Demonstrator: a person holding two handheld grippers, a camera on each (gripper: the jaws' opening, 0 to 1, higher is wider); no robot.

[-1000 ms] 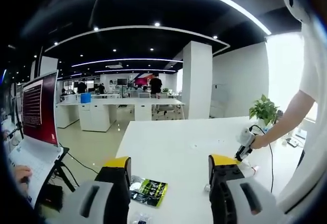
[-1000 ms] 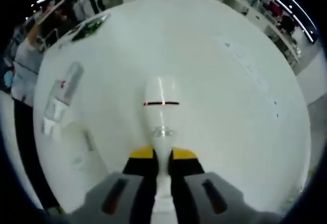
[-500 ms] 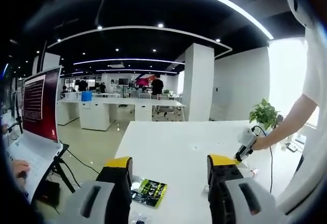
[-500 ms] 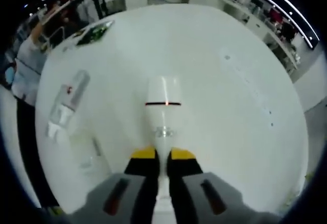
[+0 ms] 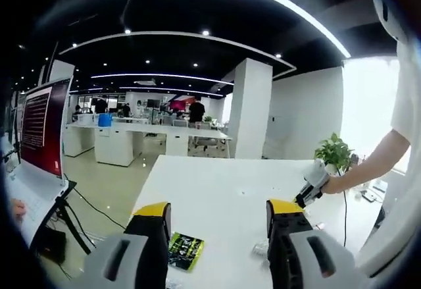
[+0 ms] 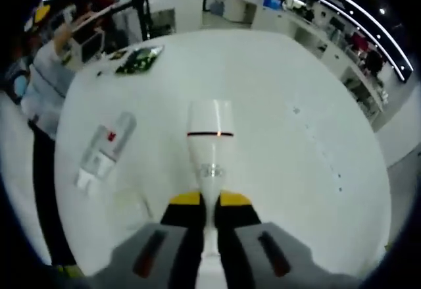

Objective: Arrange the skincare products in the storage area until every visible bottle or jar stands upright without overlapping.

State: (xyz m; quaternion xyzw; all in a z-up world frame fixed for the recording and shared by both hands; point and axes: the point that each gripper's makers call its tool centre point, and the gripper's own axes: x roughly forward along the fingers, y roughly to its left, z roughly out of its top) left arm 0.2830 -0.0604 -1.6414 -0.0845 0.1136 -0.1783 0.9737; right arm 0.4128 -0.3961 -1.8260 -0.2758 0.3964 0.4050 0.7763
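In the right gripper view my right gripper (image 6: 210, 201) is shut on the narrow end of a white bottle (image 6: 210, 145) with a thin red ring, held above the white table (image 6: 296, 91). A clear bottle with a red label (image 6: 105, 149) lies on its side to the left. In the left gripper view my left gripper (image 5: 218, 211) stands open above the table (image 5: 217, 183), nothing between its jaws. Far to the right, a hand carries the right gripper (image 5: 310, 189) with the white bottle in it.
A green and black sachet (image 5: 184, 249) lies between my left jaws; the same sachet (image 6: 139, 60) sits near the table's far left edge. A small clear item (image 5: 260, 249) lies by my left gripper's right jaw. A person (image 6: 41, 85) stands at the left. A potted plant (image 5: 333, 152) stands at the back right.
Both views have shifted with the hands. The right gripper keeps the white bottle and its view now takes in more of the table's far edge. Nothing was let go.
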